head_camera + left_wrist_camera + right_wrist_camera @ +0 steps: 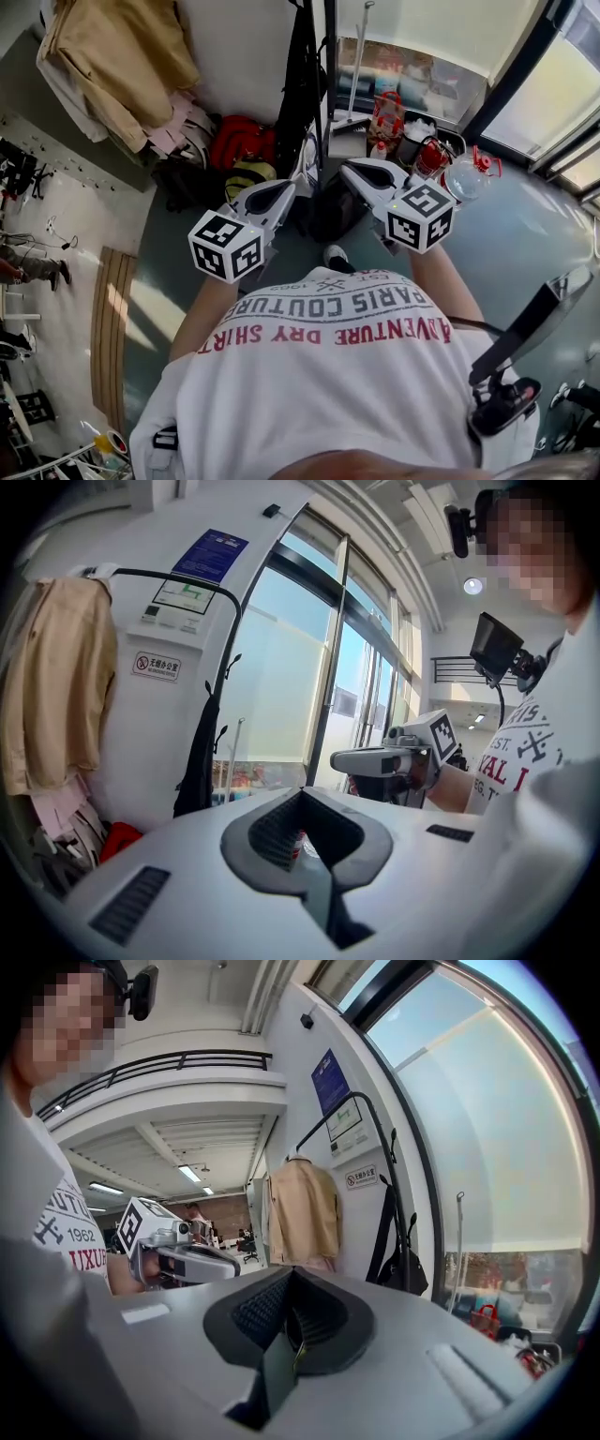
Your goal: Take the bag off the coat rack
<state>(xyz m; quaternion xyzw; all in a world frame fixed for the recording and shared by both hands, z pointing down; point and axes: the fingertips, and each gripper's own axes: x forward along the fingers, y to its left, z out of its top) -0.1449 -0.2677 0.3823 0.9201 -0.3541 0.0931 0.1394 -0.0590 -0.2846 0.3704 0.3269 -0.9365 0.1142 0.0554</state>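
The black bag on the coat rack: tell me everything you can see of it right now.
The black bag is a soft, slim bag that looks like dark fabric. It hangs upright by long straps from the curved black coat rack, its pouch sagging at the bottom. It sits against the white wall, right of a beige jacket and apart from it. Only the rack appears to touch it.

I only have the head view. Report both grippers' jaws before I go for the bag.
Observer: The left gripper is shut, nothing between its jaws.
Operator: Now the right.
Observer: The right gripper looks shut and empty too.
Operator: Place the bag.
Observer: The black bag hangs against the upright of the arched rack; the beige coat hangs at the arch's other end.
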